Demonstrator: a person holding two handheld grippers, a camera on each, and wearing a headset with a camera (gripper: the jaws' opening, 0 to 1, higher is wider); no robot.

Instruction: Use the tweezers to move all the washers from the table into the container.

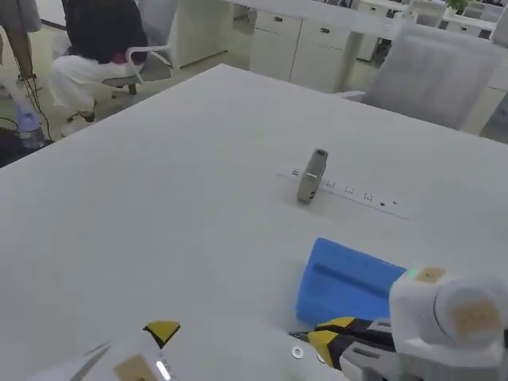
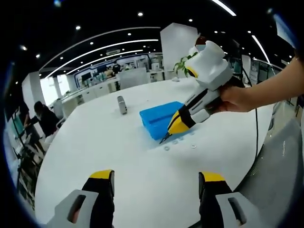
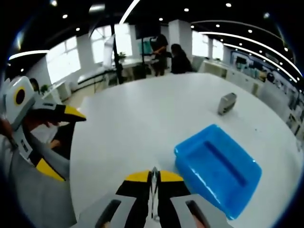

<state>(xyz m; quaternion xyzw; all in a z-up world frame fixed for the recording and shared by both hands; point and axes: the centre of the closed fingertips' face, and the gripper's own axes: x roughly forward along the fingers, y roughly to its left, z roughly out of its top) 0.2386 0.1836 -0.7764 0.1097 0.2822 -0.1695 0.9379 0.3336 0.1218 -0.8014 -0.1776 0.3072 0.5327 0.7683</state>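
The right tongs (image 2: pixel 167 137) are pressed together on thin tweezers (image 3: pixel 154 189), tips just beside the washers (image 2: pixel 166 148) on the white surface (image 2: pixel 118 156). The blue container (image 2: pixel 159 118) sits just beyond. The left tongs (image 2: pixel 156 176) are spread and empty. Risk: a flat washer could flick away or slip from the tips.

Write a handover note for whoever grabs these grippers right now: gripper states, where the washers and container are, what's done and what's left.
Left gripper: open, empty, above the table.
Right gripper: shut on the tweezers, tips close to the washers.
Several washers lie loose on the table beside the blue container.
Done: no washer seen in the container.
Left: pick up each washer and drop it in.
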